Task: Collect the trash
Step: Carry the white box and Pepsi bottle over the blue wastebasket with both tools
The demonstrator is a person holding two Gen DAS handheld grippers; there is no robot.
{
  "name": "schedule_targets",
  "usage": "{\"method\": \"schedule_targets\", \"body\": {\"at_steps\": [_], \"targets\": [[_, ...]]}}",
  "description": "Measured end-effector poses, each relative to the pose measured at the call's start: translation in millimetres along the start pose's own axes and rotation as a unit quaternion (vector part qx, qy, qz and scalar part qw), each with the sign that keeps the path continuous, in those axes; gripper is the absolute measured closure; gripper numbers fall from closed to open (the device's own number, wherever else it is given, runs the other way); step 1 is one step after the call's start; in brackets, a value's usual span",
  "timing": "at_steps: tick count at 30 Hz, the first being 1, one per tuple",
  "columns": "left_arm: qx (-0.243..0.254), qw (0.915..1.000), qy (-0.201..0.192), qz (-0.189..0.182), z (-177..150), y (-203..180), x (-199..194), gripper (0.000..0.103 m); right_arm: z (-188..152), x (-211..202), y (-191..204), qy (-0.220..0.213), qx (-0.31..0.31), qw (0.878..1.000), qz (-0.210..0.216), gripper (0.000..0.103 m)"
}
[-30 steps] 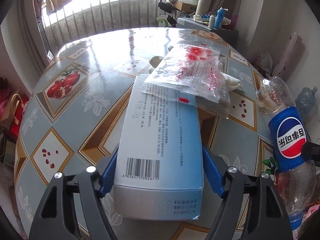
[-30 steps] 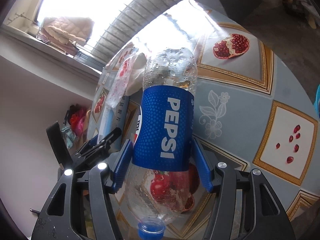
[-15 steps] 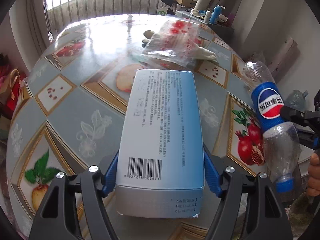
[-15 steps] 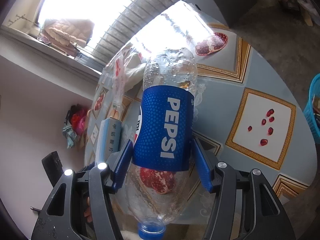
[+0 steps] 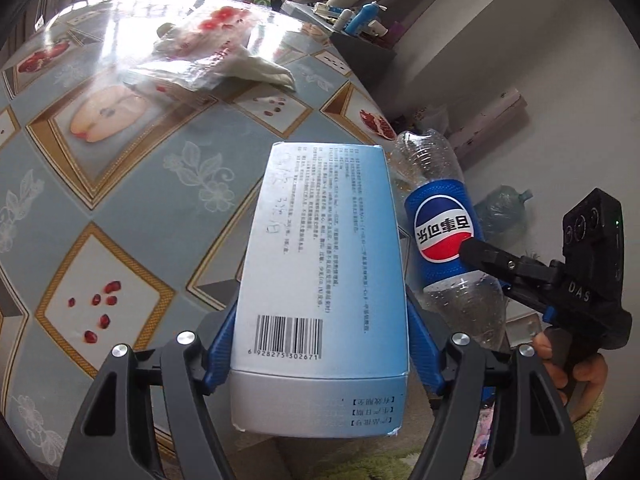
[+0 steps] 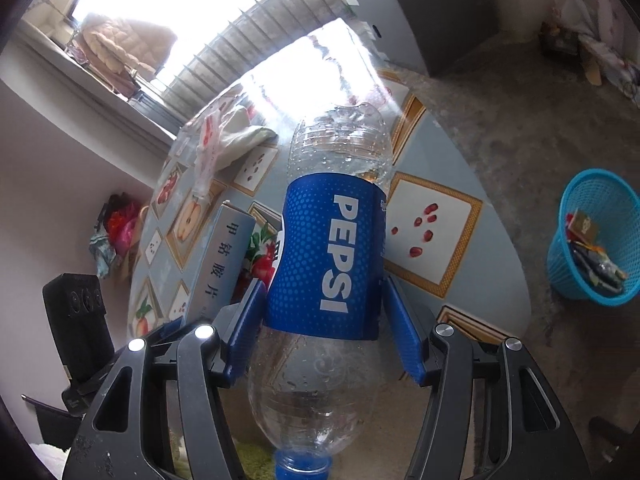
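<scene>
My left gripper (image 5: 320, 344) is shut on a pale blue cardboard box (image 5: 320, 264) with a barcode, held above the table edge. The box also shows in the right wrist view (image 6: 222, 264). My right gripper (image 6: 324, 328) is shut on an empty Pepsi bottle (image 6: 332, 256), cap toward the camera. The bottle (image 5: 444, 232) and right gripper (image 5: 520, 272) show just right of the box in the left wrist view. A clear plastic bag with red print (image 5: 200, 52) and a crumpled white tissue (image 5: 264, 70) lie on the far part of the table.
The round table (image 5: 120, 168) has a fruit-pattern cloth. A blue mesh waste basket (image 6: 592, 236) holding some trash stands on the concrete floor to the right. A grey cabinet (image 6: 408, 20) with bottles is behind the table. A large clear bottle (image 5: 500, 212) lies on the floor.
Both grippers have pulled back and swung right with their loads, off the table's middle toward its edge. The plastic bag stayed behind on the table. The blue basket has come into the right wrist view.
</scene>
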State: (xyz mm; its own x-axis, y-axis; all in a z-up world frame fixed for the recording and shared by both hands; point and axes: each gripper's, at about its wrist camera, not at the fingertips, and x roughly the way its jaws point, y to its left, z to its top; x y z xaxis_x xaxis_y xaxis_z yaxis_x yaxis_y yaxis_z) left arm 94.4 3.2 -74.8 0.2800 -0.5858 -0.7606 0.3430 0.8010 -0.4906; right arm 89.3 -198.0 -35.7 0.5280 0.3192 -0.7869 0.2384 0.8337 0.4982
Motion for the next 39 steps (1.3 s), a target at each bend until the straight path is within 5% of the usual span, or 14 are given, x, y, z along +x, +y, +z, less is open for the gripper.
{"method": "schedule_targets", "body": {"at_steps": [5,25,34,39], "targets": [[0.001,0.9997,0.006,-0.025,2,-2,-3,0.028,0,7,4,-0.004,-0.007,1.0,-0.003,0.046],[0.124,0.988,0.005,0.091,28,-30,38,0.021,-3,1,-11,-0.001,0.001,1.0,-0.006,0.045],[0.023,0.9896,-0.044,0.135,49,8,24,0.021,-5,0,-17,0.0,0.004,1.0,-0.004,0.045],[-0.043,0.9896,-0.064,0.121,55,26,7,0.021,-4,-1,-19,0.002,0.005,1.0,-0.002,0.045]]}}
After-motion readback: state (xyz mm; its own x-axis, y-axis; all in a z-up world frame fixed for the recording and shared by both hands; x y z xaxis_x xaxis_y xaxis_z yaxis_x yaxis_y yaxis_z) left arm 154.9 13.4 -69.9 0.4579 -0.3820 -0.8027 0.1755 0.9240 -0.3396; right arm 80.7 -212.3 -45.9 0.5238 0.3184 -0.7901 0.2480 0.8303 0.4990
